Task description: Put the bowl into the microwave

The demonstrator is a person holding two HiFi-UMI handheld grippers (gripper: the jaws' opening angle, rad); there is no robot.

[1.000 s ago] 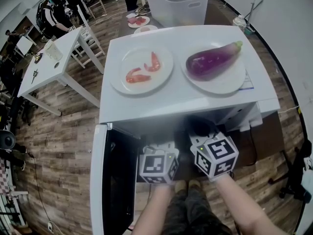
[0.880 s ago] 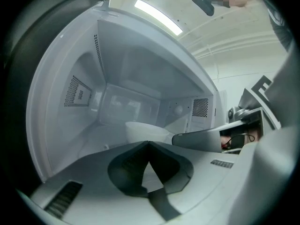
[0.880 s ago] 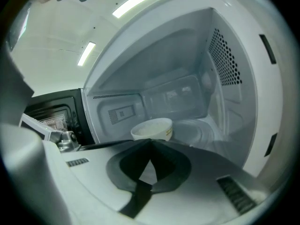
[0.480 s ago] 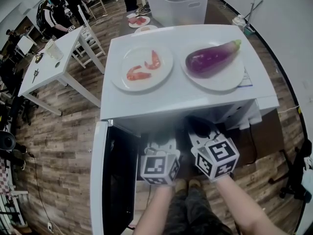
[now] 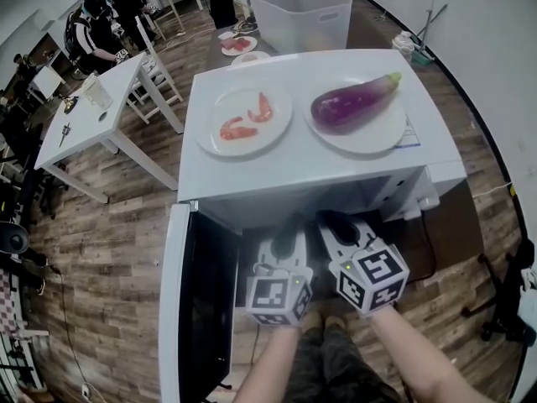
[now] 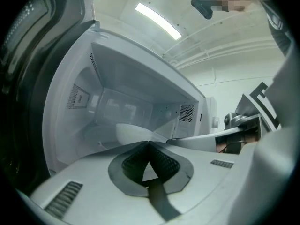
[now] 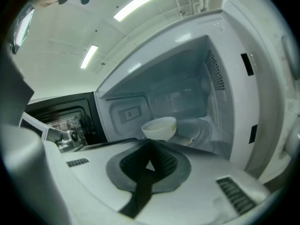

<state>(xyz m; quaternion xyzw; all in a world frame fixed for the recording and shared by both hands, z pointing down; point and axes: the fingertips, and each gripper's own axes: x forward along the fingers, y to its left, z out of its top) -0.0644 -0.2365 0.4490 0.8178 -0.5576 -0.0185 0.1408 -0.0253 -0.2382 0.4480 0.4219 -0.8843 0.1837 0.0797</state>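
White bowl (image 7: pixel 159 127) inside open microwave (image 5: pixel 302 170); both hand-held grippers clenched and empty.

Found bowl round, plain white, smooth-walled and upright, with a thin rim; inside not visible from this low angle. Located it in the cavity on the left part of the glass turntable (image 7: pixel 199 125), clear of the far and side walls. Found door (image 5: pixel 172 309) swung fully open at left. Noted left hand-held gripper (image 6: pixel 149 143) at the cavity mouth, jaws pressed together with nothing between them, tips just near of the bowl; contact with it not determinable. Noted right hand-held gripper (image 7: pixel 150 141) alongside at right, jaws likewise together and empty, pointing at the bowl. Recorded on the microwave's top surface a left plate (image 5: pixel 252 141) carrying shrimp (image 5: pixel 237 129) and a right plate (image 5: pixel 369 145) carrying an eggplant (image 5: pixel 352 103).
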